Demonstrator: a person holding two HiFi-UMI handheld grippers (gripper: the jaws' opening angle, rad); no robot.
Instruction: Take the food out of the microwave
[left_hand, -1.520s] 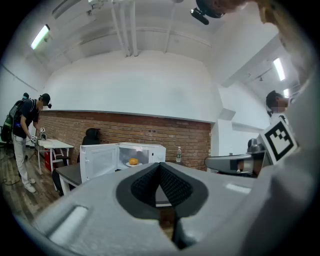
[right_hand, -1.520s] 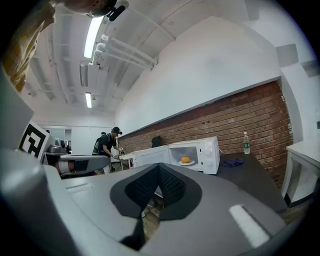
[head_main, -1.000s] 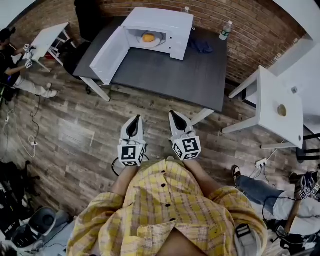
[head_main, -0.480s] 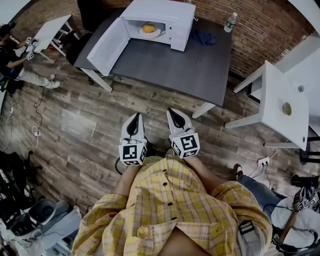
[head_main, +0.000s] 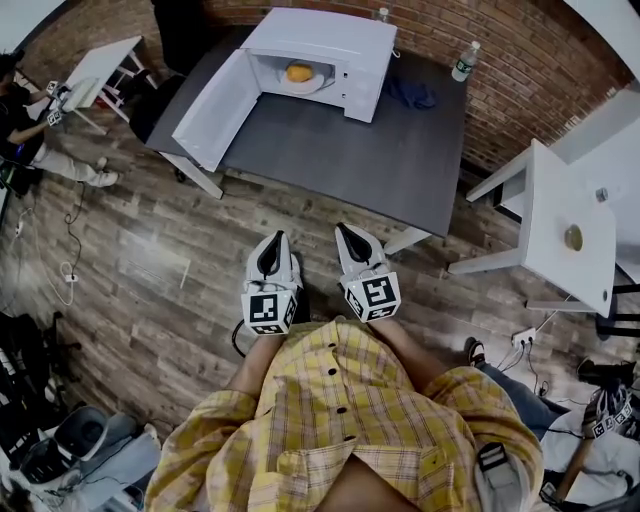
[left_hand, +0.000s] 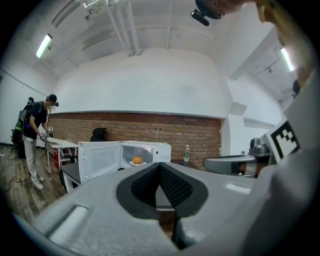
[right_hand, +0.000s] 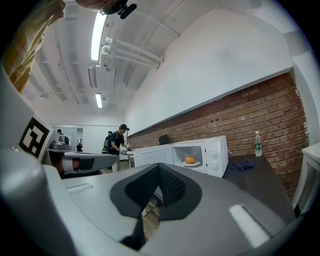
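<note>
- The left gripper (head_main: 273, 243) has its fingers pressed together, with nothing between them.
- The right gripper (head_main: 350, 232) also has its fingers pressed tip to tip and is empty.
- Both grippers are held side by side in front of a yellow plaid shirt (head_main: 340, 420), above the wood floor (head_main: 150, 260). They point toward the table (head_main: 370, 150) and stand well apart from it.
- The microwave (head_main: 335, 45) stands at the far side of the dark table, against the brick wall.
- Its door (head_main: 213, 108) is swung wide open to the left.
- The food (head_main: 298, 72), a round orange piece, sits on a white plate (head_main: 303, 84) inside the microwave.
- A blue cloth (head_main: 411, 93) lies on the table just right of the microwave.
- A bottle (head_main: 465, 61) stands upright near the table's far right corner.
- A white side table (head_main: 560, 200) stands to the right, apart from the dark one.
- A person (head_main: 22, 125) in dark clothes is at the far left by another white table.
</note>
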